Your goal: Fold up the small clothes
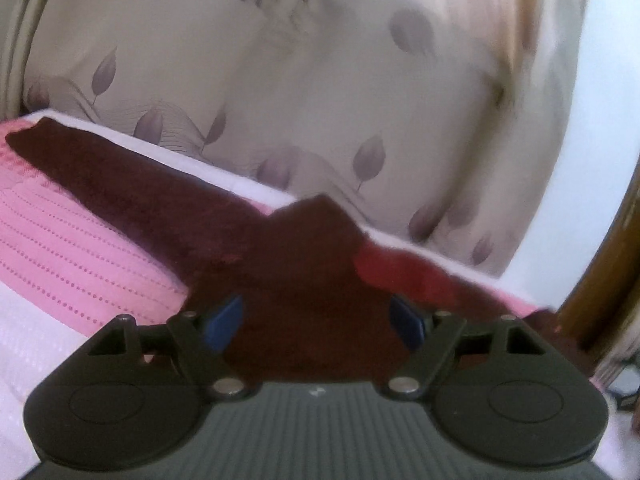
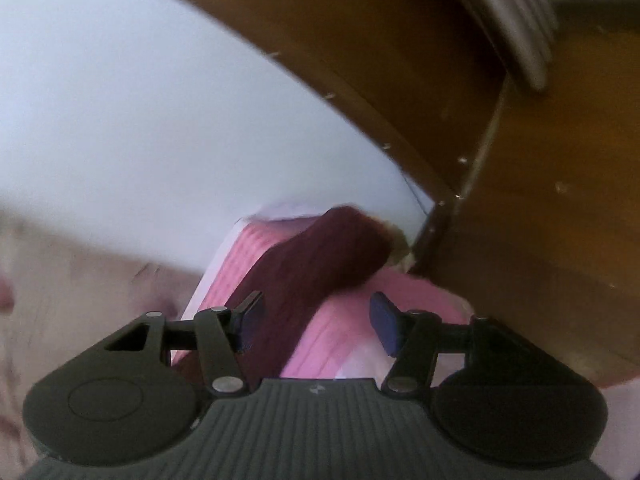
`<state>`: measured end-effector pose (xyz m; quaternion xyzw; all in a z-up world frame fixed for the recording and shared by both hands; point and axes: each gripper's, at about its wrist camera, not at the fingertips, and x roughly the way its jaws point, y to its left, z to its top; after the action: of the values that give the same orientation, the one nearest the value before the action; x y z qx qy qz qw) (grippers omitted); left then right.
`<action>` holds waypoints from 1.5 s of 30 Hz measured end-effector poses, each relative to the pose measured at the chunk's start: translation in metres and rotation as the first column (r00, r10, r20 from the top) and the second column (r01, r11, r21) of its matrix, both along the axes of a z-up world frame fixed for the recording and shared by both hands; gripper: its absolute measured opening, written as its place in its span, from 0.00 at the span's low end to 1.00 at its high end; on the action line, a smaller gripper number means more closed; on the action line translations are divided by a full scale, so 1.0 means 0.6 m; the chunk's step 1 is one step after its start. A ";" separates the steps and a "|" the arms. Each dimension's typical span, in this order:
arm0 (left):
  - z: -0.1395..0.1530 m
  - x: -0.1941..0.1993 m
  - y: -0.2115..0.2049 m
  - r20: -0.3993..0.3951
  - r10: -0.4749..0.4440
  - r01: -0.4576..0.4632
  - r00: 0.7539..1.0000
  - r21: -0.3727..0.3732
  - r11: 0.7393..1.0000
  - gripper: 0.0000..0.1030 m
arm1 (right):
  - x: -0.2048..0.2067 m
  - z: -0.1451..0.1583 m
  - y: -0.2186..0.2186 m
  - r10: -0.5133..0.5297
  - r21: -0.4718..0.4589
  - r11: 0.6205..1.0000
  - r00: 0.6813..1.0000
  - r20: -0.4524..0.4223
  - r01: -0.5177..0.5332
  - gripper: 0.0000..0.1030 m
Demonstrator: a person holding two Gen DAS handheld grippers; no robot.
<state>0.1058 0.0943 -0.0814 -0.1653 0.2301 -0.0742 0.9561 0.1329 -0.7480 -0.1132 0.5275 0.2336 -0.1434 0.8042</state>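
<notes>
Both claws stand open. Between the blue pads of the left gripper (image 1: 320, 322) a fuzzy dark maroon knit garment (image 1: 160, 208) bunches up, ungripped; only this view shows its long limb reaching up-left across the pink ribbed quilted bedspread (image 1: 60, 248) toward a leaf-patterned cream curtain (image 1: 280, 80). The right gripper (image 2: 316, 324) sees a shorter maroon stretch (blurred) running from its left pad up-right toward a brown wooden cabinet (image 2: 540, 200), the right pad over bare pink bedspread.
</notes>
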 end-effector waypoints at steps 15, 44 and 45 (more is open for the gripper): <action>-0.049 0.009 0.019 -0.057 0.009 -0.014 0.998 -0.095 0.995 0.78 | 0.098 -0.032 -0.003 -0.029 0.012 1.000 0.994 0.105 0.027 0.14; -0.060 -0.025 0.090 0.039 0.127 -0.104 0.991 -0.361 0.927 0.78 | 0.249 0.174 0.765 0.633 -0.226 0.773 0.696 0.340 -0.593 0.14; -0.062 -0.025 0.095 0.031 0.134 -0.112 0.990 -0.380 0.918 0.78 | 0.251 0.161 0.783 0.648 -0.233 0.761 0.693 0.317 -0.605 0.14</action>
<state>0.0908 0.1516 -0.1189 -0.3578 0.1736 -0.0614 0.9154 0.2838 -0.2784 -0.0164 0.3879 0.2313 0.2315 0.8617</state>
